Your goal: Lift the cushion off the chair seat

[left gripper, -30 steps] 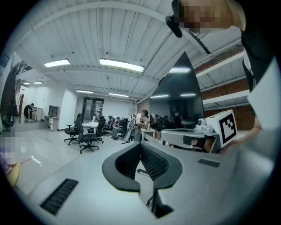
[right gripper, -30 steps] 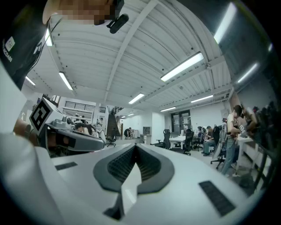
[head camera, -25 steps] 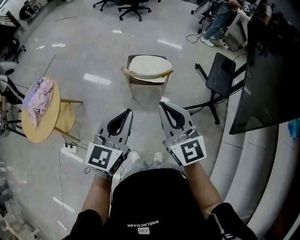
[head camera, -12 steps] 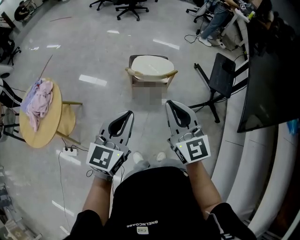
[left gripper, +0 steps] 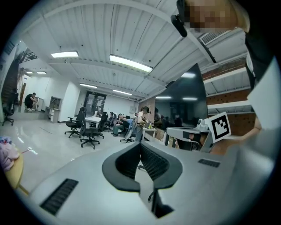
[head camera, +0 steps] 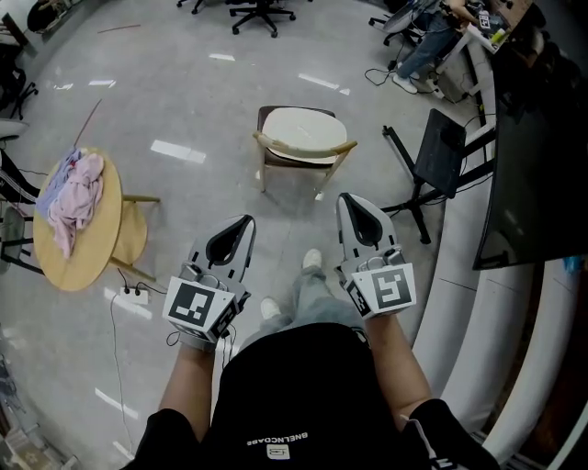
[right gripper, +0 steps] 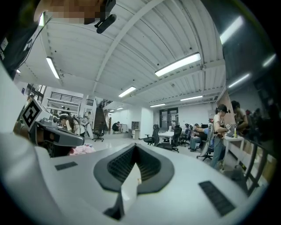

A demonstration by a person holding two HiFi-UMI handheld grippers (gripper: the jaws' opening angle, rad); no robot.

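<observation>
A cream cushion (head camera: 303,131) lies on the seat of a wooden chair (head camera: 342,150) on the floor ahead of me in the head view. My left gripper (head camera: 243,223) and right gripper (head camera: 353,201) are held side by side in front of my body, well short of the chair and pointing toward it. Both are shut, with nothing between the jaws. The left gripper view shows its own gripper (left gripper: 140,145) closed at the tip, and so does the right gripper view with its gripper (right gripper: 133,147). Neither gripper view shows the chair or the cushion.
A round wooden table (head camera: 92,252) with a pink cloth (head camera: 73,197) stands at the left, and a power strip (head camera: 135,294) lies below it. A black stand (head camera: 439,151) is right of the chair. Office chairs (head camera: 262,11) and seated people (head camera: 427,37) are farther back.
The person has stepped forward, one shoe now ahead of the other. Both grippers have sunk slightly and spread a little apart, still shut. The chair sits slightly further right in view.
</observation>
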